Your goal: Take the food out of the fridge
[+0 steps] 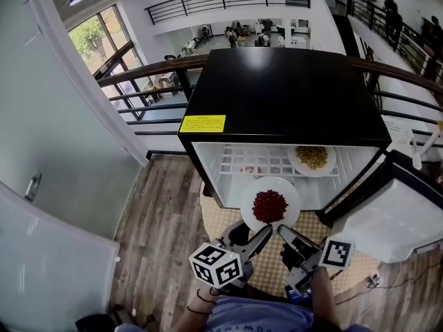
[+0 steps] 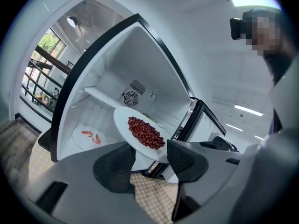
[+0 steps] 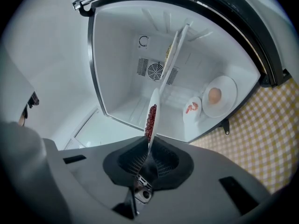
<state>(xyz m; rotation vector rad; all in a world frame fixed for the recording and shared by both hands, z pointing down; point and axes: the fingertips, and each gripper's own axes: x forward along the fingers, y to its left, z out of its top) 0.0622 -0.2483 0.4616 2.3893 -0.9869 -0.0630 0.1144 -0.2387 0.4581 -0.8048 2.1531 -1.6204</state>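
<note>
**Asker:** White plate [image 1: 270, 200] heaped with small red food [image 1: 269, 205], held level just outside the open front of the fridge [image 1: 284, 95]. What could go wrong from here?

**Describer:** My main worry is a tip or a slip. The right gripper [image 3: 148, 155] has only the plate's thin near rim, so the whole load hangs off that one edge. If the plate sags, the loose red pieces would roll off onto the checked mat [image 1: 273, 272] in front of the fridge. A sideways swing could also knock the plate against the door [image 1: 394, 213], which stands open at the fridge's right.

**Asker:** How do the two tools stand?

**Describer:** Right gripper: jaws almost together, clamped on the plate's rim, which runs edge-on between the pads. Left gripper [image 2: 149, 160]: jaws well apart, squeezing nothing. The plate's near rim sits just past its tips. I cannot tell whether it touches them.

**Asker:** What is left inside the fridge?

**Describer:** Three more plates. A plate of yellow food [image 1: 312, 159] sits on the upper shelf. A plate of shrimp [image 2: 88, 136] and a plate with a pale round item [image 3: 220, 95] lie on the fridge floor.
</note>
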